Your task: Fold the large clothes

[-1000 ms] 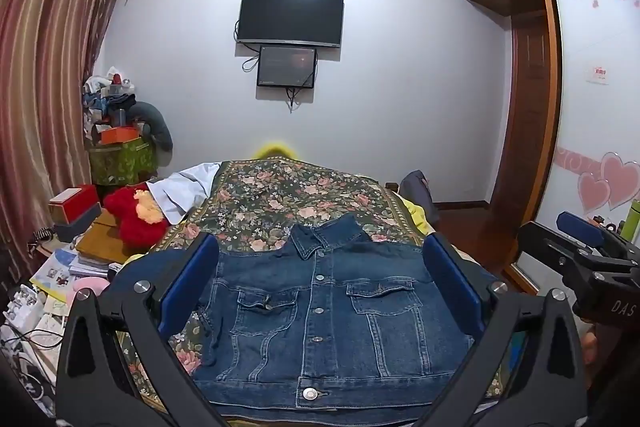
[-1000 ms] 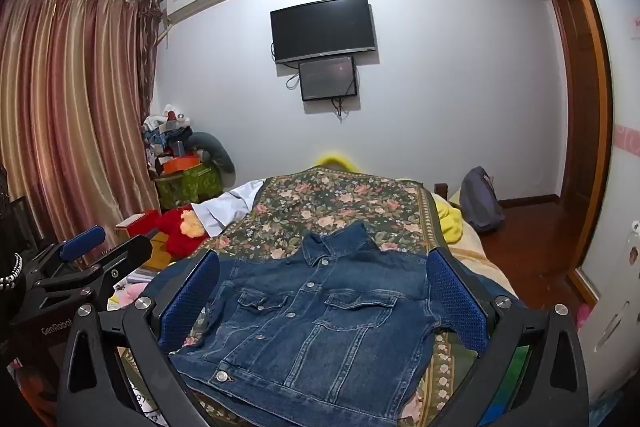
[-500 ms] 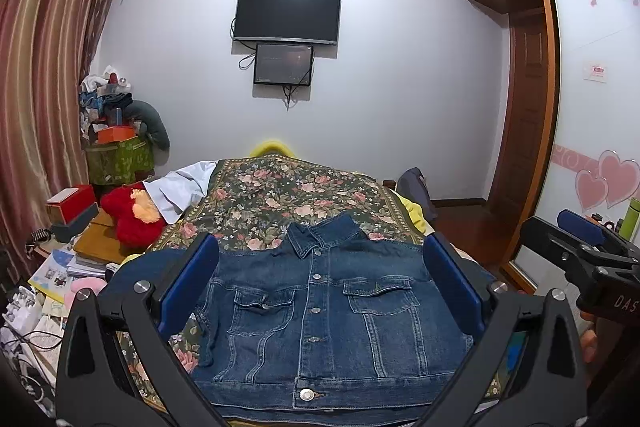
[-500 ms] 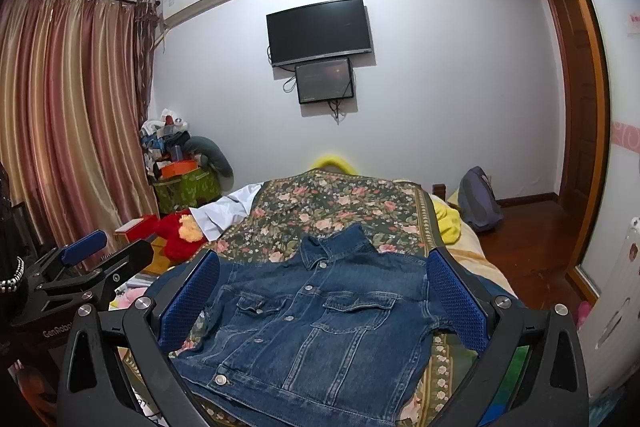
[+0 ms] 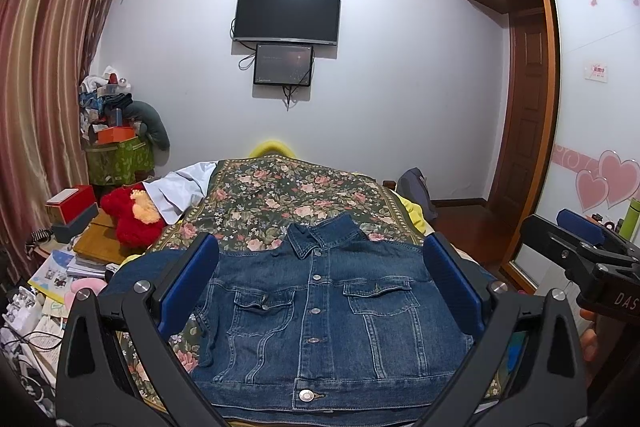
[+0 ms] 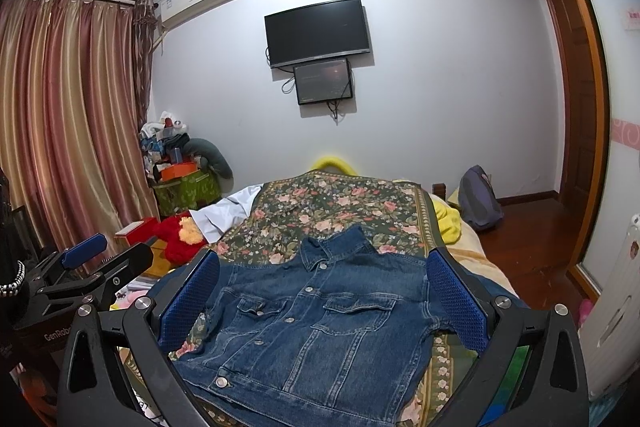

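I hold the left gripper [image 5: 320, 279] and right gripper [image 6: 322, 287], both spread wide and empty, above the buttoned blue denim jacket [image 5: 320, 303], laid flat front-up for folding.

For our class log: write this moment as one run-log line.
stage: pre-fold | denim jacket: flat, buttoned, on floral bedspread | left gripper: open | right gripper: open, empty

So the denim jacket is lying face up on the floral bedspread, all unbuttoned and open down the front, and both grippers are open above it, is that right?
Not quite. The denim jacket is buttoned shut down the front, not open; the left wrist view shows the placket closed. The rest holds: it lies face up on the floral bedspread, with the left gripper and right gripper both open above it.
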`<act>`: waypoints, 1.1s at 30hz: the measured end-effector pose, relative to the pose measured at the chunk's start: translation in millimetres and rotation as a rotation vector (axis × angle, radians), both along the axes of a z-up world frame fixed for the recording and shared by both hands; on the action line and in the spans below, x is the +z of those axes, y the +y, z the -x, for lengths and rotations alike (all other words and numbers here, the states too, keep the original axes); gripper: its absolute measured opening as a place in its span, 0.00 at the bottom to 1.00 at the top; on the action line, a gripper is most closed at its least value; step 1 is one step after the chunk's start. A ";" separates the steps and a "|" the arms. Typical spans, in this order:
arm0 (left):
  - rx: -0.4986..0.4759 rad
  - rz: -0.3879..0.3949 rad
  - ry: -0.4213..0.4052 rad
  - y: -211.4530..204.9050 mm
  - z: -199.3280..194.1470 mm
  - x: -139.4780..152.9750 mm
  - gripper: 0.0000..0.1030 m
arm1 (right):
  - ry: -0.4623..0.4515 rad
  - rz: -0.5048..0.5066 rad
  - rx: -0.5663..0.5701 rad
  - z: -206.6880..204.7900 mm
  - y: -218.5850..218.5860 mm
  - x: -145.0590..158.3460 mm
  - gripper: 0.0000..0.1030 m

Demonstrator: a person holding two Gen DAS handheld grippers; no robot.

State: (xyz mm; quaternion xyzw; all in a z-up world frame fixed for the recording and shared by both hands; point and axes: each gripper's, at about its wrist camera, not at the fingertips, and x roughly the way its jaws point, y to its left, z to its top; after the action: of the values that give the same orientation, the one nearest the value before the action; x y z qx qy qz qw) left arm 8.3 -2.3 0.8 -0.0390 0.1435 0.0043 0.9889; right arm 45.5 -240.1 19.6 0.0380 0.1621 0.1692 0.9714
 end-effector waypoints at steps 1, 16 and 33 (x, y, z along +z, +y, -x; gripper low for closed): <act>-0.002 0.001 0.000 -0.2 -0.1 0.2 1.00 | -0.001 0.000 0.000 0.0 0.1 0.3 1.00; -0.003 0.008 -0.008 -1.5 3.1 3.2 1.00 | 0.000 -0.001 0.001 -0.7 0.3 0.1 1.00; -0.006 0.006 -0.015 -1.5 3.6 5.9 1.00 | 0.001 0.001 0.002 -0.5 1.6 0.9 1.00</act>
State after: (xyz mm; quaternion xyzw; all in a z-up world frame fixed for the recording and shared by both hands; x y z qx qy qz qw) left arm 4.7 -3.8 6.6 -0.0418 0.1363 0.0008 0.9898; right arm 46.0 -238.5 20.5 0.0374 0.1627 0.1703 0.9712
